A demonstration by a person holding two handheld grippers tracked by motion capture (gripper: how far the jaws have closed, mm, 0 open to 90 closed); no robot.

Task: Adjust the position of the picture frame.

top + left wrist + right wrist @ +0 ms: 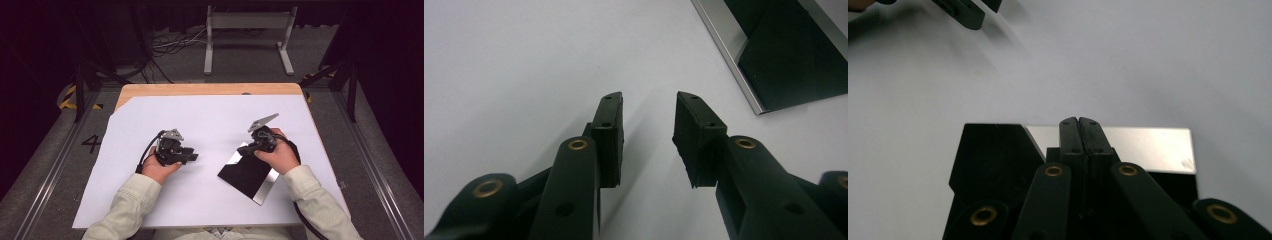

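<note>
One glossy, silver-edged black plate (246, 174)

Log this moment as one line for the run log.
left claw: open, nothing between | right claw: shut, over mirror panel | surface: white sheet

- Left gripper (192, 156) is held low at the left, with its jaws apart and nothing between them.
- Right gripper (243, 150) at the right has jaws pressed together, seemingly tilted down.
- Both sleeved forearms enter from the near edge.
</note>
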